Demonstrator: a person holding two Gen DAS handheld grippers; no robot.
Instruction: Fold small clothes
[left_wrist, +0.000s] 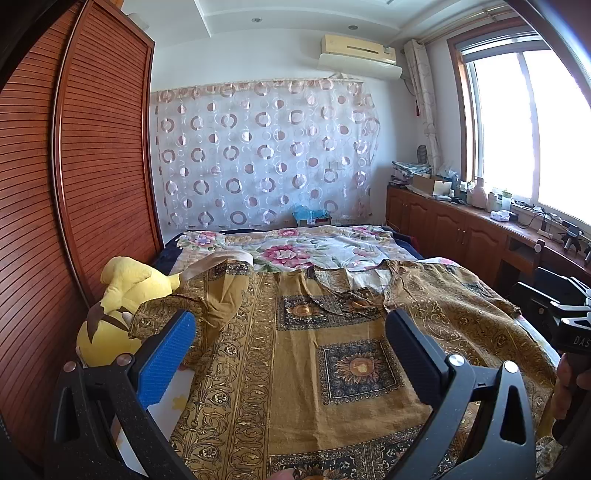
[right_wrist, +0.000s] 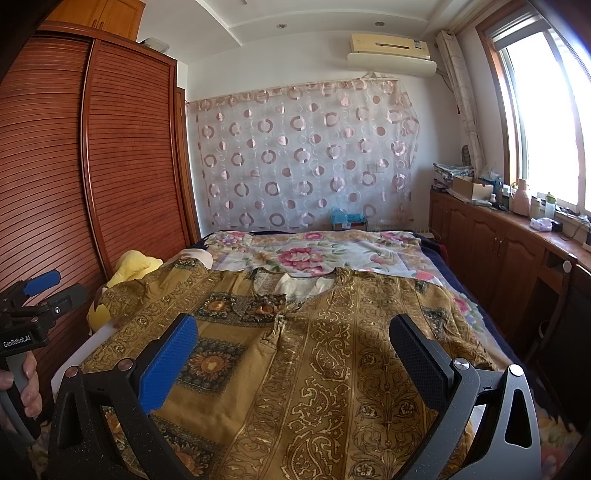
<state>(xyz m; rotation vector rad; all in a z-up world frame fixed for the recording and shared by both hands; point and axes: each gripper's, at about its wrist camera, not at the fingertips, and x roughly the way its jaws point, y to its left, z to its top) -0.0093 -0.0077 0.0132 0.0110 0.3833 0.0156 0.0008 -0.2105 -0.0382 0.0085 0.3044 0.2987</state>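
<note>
Garment (right_wrist: 314, 362) flat, perhaps overhanging bed (right_wrist: 332, 258).

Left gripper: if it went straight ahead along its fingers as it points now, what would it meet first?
Most likely the ochre patterned garment spread on the bed. The left gripper is open and holds nothing, angled down toward the fabric near its neckline; exact depth is unclear through the fisheye.

mustard paisley-print shirt (left_wrist: 332, 369) running off the bottom edge, yellow plush toy (left_wrist: 118, 314) hiding half behind its sleeve, windowsill clutter blurring out
</note>
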